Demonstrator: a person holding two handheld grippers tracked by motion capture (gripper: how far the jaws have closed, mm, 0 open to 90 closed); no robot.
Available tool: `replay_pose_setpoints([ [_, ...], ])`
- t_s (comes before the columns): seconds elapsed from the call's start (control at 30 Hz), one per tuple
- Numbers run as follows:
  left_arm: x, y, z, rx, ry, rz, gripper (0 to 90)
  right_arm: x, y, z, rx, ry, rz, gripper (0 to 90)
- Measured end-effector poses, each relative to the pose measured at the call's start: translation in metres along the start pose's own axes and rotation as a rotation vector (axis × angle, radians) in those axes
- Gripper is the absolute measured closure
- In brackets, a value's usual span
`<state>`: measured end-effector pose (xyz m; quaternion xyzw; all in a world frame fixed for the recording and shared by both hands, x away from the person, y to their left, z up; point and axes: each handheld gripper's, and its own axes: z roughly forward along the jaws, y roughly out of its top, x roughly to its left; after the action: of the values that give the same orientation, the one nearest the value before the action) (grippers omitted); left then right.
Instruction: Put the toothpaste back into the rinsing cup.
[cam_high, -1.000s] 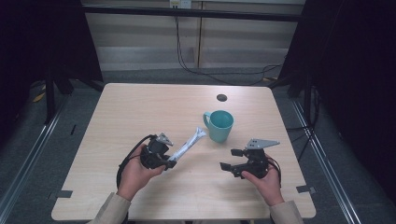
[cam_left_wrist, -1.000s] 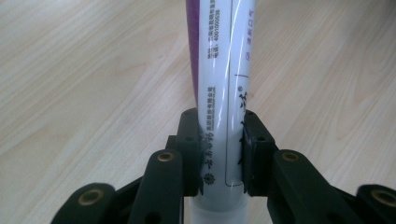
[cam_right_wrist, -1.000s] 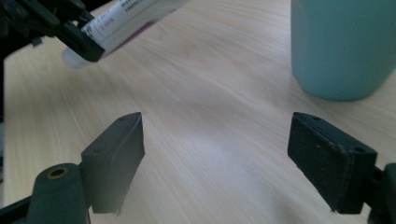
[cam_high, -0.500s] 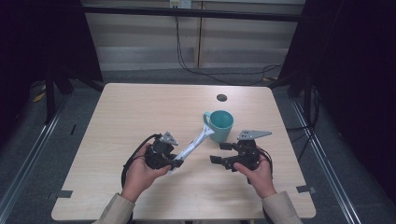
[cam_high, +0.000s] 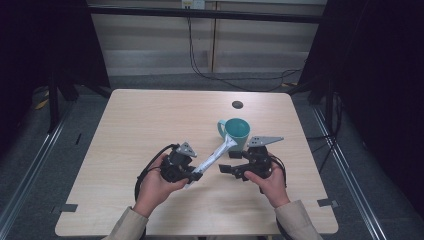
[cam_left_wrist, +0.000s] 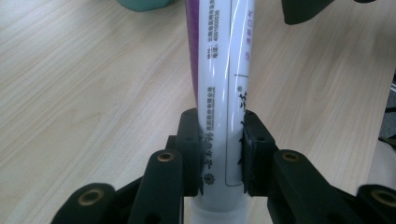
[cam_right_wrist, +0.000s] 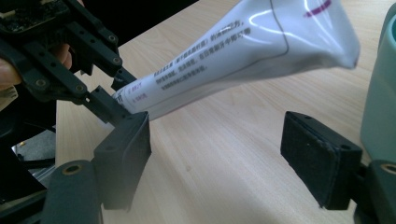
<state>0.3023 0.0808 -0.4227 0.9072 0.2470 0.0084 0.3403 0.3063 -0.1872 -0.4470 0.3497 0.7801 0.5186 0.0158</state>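
Note:
A white tube with purple print is held near its capped end by my left gripper, which is shut on it. The tube's flat end points up and right at a teal mug. In the left gripper view the pads press the tube from both sides. My right gripper is open just right of the tube. Its jaws have just been closing slightly, with nothing between the pads. In the right gripper view the tube hangs just beyond my right gripper, and the mug stands at the right edge.
The light wooden table has a small dark round hole behind the mug. Black frame posts and cables stand beyond the far edge. The other gripper's jaw shows at the top right of the left gripper view.
My right gripper has moved left and a little up, from the table's right side to close beside the tube. The left gripper and the tube have barely moved.

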Motion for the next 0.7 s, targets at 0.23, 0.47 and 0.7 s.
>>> replay_pose_setpoints([
  [0.23,-0.003,0.0,0.006,-0.004,-0.026,0.002,73.0,0.0,0.002,0.004,0.018,0.002,0.006,23.6],
  [0.47,-0.002,0.0,0.013,-0.014,-0.051,-0.009,73.0,0.0,0.003,0.005,0.02,0.021,0.007,25.2],
  [0.7,-0.005,0.0,0.016,-0.035,-0.067,-0.004,73.0,0.001,0.005,0.007,0.015,0.034,0.005,26.3],
])
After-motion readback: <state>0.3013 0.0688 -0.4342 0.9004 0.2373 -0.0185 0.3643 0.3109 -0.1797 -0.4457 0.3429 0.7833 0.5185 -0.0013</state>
